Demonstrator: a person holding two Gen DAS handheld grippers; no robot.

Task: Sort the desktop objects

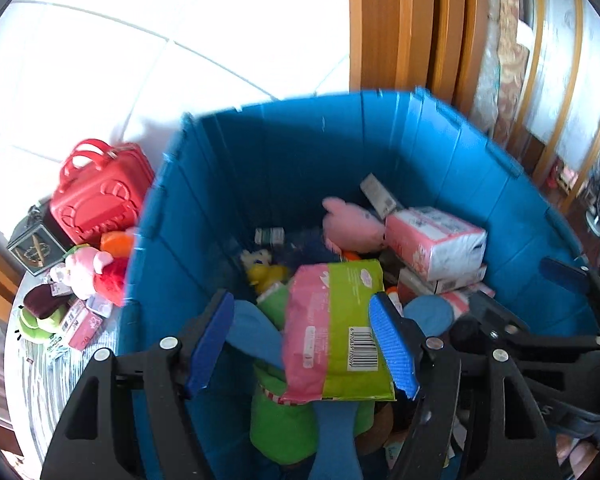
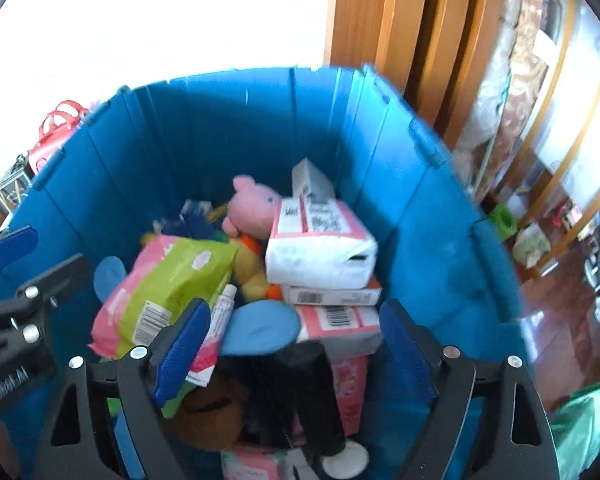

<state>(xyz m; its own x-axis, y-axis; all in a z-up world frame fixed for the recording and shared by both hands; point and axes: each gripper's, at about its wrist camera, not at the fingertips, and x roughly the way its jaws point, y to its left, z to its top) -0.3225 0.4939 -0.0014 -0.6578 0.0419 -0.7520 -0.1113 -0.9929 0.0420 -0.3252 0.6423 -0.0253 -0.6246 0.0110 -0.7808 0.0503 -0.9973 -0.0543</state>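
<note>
A big blue bin (image 1: 300, 152) (image 2: 220, 128) holds several sorted items: a pink and green wipes pack (image 1: 336, 328) (image 2: 168, 284), a pink pig plush (image 1: 352, 224) (image 2: 254, 208), pink tissue packs (image 1: 436, 240) (image 2: 320, 244) and a yellow toy (image 1: 266, 274). My left gripper (image 1: 304, 344) is open above the bin, its blue pads either side of the wipes pack, which lies on the pile. My right gripper (image 2: 296, 354) is open and empty over the bin, above a black object (image 2: 312, 392) and a small tube (image 2: 220, 316).
Left of the bin, on a striped cloth (image 1: 60, 368), lie a red toy case (image 1: 96, 196), a pig plush in red (image 1: 92, 268), a dark box (image 1: 34, 246) and small packs. Wooden door frames (image 1: 412, 24) stand behind. A green bag (image 2: 580, 424) sits at right.
</note>
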